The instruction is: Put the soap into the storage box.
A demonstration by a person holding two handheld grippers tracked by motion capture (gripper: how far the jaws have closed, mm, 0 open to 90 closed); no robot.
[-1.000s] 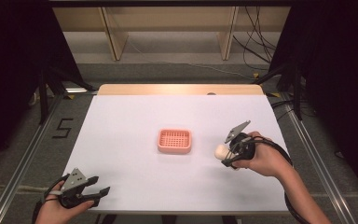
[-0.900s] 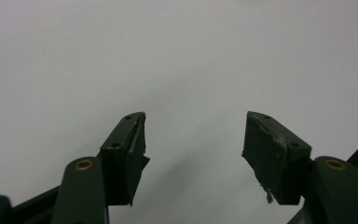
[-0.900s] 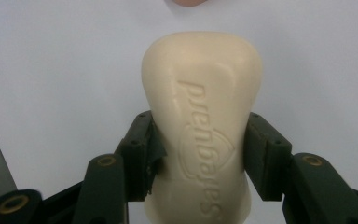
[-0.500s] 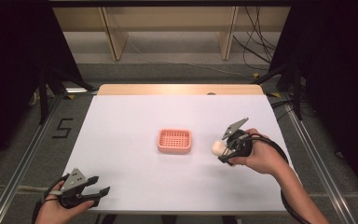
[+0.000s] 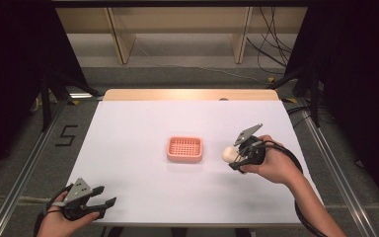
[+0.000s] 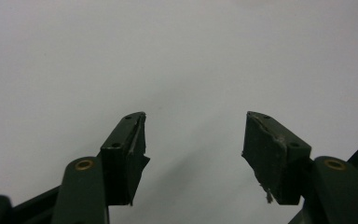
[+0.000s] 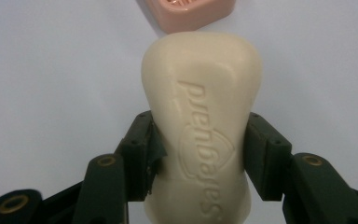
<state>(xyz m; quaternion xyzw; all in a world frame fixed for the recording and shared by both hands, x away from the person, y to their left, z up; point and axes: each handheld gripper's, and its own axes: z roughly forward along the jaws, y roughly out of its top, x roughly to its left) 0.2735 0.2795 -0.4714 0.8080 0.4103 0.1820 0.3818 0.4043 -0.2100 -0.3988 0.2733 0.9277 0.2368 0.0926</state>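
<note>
Cream soap bar (image 7: 200, 126) bears embossed lettering, unreadable from the high view.

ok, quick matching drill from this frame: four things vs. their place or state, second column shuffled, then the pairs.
Things:
1. soap bar
2. pink dish
3. left gripper
4. right gripper

States:
A. jaws apart, nothing between them, near table corner
B. clamped between two black jaws
C. empty, mid-table
D. shut on a cream bar, to the right of the dish

Pairs: 1-B, 2-C, 3-A, 4-D
</note>
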